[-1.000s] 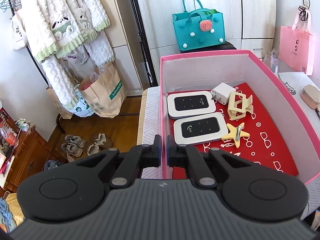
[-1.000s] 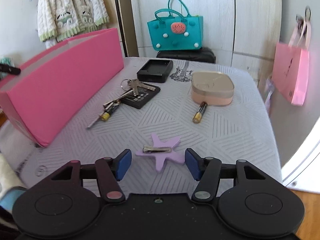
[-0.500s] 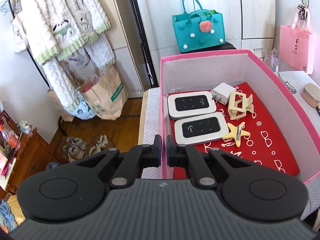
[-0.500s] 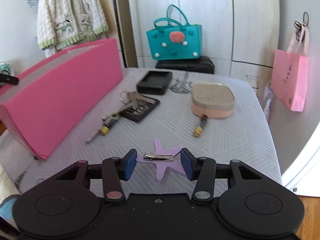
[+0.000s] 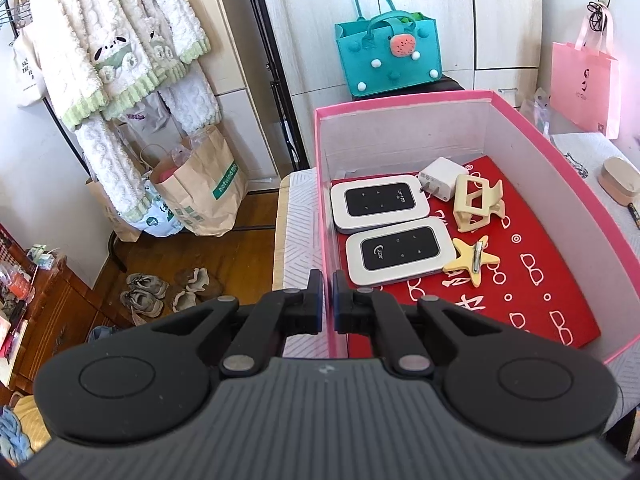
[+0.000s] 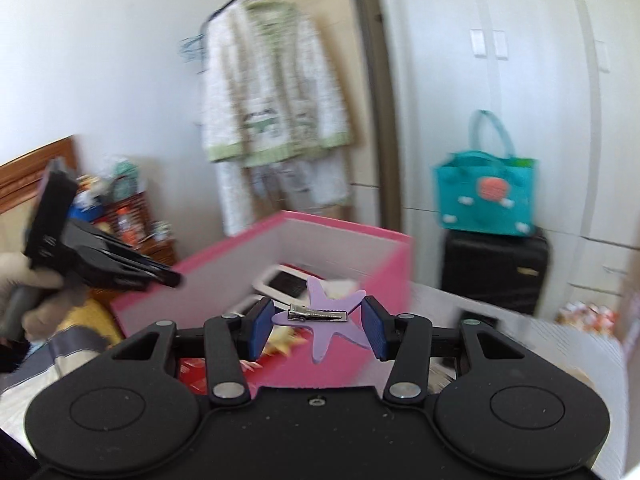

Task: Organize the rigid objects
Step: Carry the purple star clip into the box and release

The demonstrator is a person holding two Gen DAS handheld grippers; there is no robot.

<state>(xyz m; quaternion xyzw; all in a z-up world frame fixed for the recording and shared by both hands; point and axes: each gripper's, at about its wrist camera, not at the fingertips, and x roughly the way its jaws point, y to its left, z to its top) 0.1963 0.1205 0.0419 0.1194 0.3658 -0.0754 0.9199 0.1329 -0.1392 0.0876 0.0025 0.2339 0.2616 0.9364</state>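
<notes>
My right gripper (image 6: pixel 318 324) is shut on a purple star hair clip (image 6: pixel 320 340) with a metal clasp, held in the air just in front of the pink box (image 6: pixel 340 360). The view is blurred. My left gripper (image 5: pixel 326 300) is shut on the near left wall of the pink box (image 5: pixel 400 140); it shows at the left of the right wrist view as well, left gripper (image 6: pixel 172 278). Inside the box lie two white wifi routers (image 5: pixel 380 206) (image 5: pixel 400 250), a white charger (image 5: pixel 440 178), a cream claw clip (image 5: pixel 478 202) and a yellow star clip (image 5: pixel 472 258).
A peach case (image 5: pixel 618 178) and a battery (image 5: pixel 634 214) lie on the patterned table right of the box. Behind stand a teal bag (image 5: pixel 388 60) on a black suitcase (image 6: pixel 496 272), a pink paper bag (image 5: pixel 584 88) and hanging clothes (image 5: pixel 120 40).
The right gripper closed on the purple star clip, lifted it off the table and swung left toward the pink box. The left gripper stayed put on the box wall.
</notes>
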